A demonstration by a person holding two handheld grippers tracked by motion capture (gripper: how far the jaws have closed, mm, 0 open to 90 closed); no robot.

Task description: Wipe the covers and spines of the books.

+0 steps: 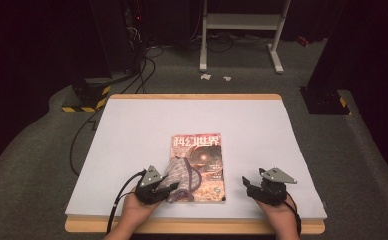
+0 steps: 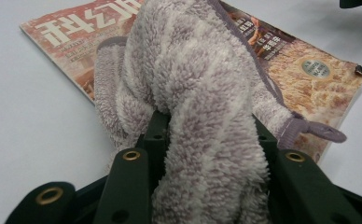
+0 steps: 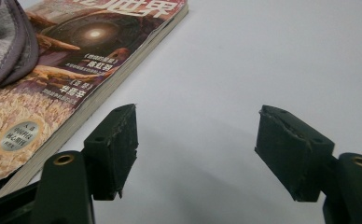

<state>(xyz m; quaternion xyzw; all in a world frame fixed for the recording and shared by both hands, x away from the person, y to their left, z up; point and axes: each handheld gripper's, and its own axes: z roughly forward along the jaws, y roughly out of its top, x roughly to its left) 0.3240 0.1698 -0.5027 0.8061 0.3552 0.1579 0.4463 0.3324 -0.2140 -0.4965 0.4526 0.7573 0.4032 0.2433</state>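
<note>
A red-covered magazine lies on the white table cover near the front middle. A fluffy grey-purple striped cloth is draped over its lower left part. My left gripper is shut on the cloth, which bunches up between the jaws in the left gripper view, cloth over magazine. My right gripper rests open on the table to the right of the magazine, nothing between its jaws. In the right gripper view the gripper faces bare cover, with the magazine and a cloth edge at left.
The table's wooden edge runs along the front. Beyond the table are a white metal stand, dark equipment with cables and a black post base on grey carpet. Bare cover spreads behind and beside the magazine.
</note>
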